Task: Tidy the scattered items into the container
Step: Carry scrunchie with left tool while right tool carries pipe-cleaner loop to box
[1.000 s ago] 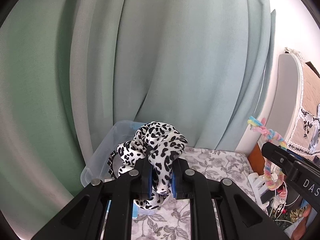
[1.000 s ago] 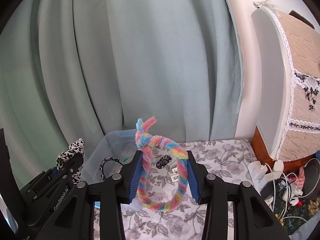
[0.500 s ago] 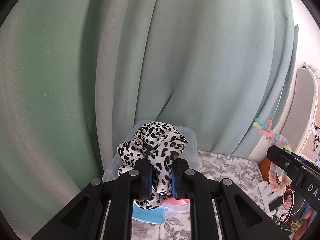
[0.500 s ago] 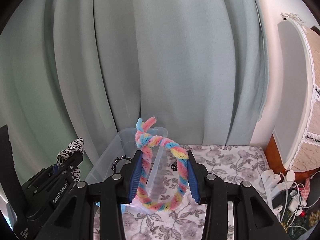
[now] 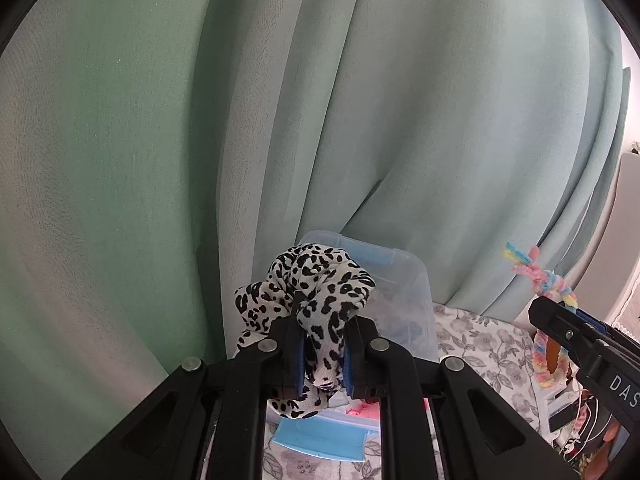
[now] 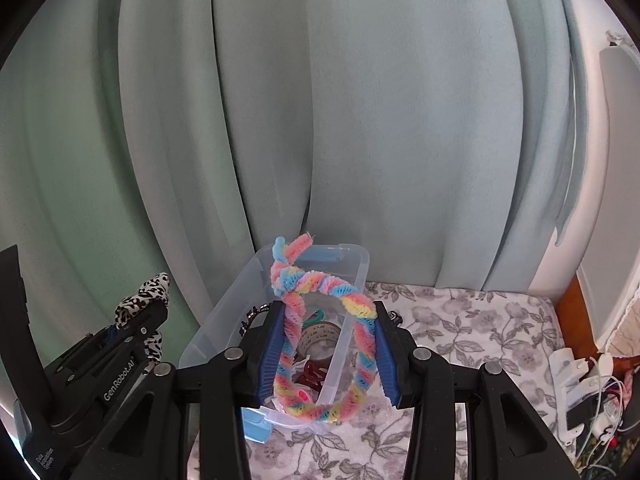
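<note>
My left gripper (image 5: 322,332) is shut on a black-and-white leopard scrunchie (image 5: 320,284) and holds it above the near left part of a clear plastic bin (image 5: 408,280). My right gripper (image 6: 330,332) is shut on a pastel rainbow twisted loop (image 6: 320,288), held above the bin (image 6: 224,328). The bin holds a tape roll (image 6: 320,338), a dark red clip (image 6: 312,372) and other small items. The left gripper with the scrunchie (image 6: 142,296) shows at the left of the right wrist view. The loop (image 5: 548,292) shows at the right of the left wrist view.
The bin stands on a grey floral cloth (image 6: 460,328) against green curtains (image 6: 360,120). A blue lid (image 5: 320,442) lies by the bin's near end. A white power strip with cables (image 6: 576,380) sits at the right edge, beside a white padded furniture piece (image 6: 616,200).
Both grippers have moved left toward the bin, so it now lies under them. The scrunchie and the loop stay held.
</note>
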Available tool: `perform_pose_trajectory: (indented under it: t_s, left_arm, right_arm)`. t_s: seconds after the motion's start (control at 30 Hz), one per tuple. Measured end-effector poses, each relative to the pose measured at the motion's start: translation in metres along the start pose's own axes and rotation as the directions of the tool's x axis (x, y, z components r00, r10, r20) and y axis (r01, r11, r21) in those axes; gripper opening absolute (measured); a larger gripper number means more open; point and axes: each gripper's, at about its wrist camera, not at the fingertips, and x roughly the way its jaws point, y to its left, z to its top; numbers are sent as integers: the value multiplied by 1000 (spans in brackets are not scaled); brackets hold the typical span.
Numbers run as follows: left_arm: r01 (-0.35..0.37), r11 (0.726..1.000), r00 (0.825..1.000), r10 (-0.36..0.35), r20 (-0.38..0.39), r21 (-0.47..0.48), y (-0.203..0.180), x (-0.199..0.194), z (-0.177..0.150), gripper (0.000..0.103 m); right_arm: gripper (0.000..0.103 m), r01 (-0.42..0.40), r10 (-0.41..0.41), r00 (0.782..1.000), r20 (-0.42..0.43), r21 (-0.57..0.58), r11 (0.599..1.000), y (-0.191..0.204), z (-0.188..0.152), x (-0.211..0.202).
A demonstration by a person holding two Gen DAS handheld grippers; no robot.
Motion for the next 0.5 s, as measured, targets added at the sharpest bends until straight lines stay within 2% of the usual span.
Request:
perform_pose_trajectory:
  t_s: [0.5]
  left_arm:
    - [-9, 1000, 998, 10, -69, 5, -8, 42, -5, 14]
  right_arm:
    - [45, -52, 50, 992, -116, -16, 999, 11, -15, 59]
